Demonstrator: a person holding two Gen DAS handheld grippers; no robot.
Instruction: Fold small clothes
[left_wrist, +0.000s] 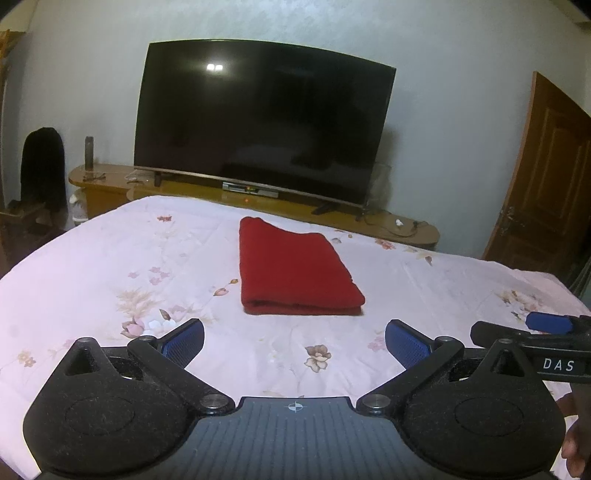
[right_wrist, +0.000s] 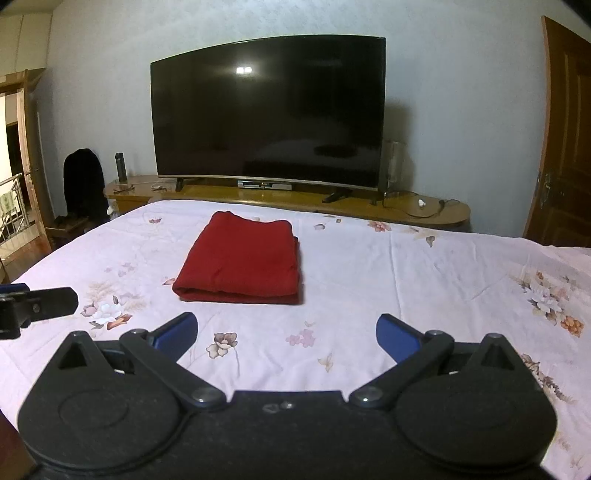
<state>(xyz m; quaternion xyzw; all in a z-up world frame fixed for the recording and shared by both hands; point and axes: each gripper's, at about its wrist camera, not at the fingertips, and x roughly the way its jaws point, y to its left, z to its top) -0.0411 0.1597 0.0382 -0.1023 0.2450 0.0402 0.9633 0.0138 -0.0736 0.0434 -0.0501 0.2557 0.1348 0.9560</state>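
A red garment lies folded into a neat rectangle on the pink floral bedsheet; it also shows in the right wrist view. My left gripper is open and empty, held above the sheet just short of the garment's near edge. My right gripper is open and empty, likewise short of the garment, a little to its right. Each gripper shows at the edge of the other's view: the right one and the left one.
A large dark TV stands on a wooden console behind the bed. A brown door is at the right. A dark chair and a bottle stand at the left.
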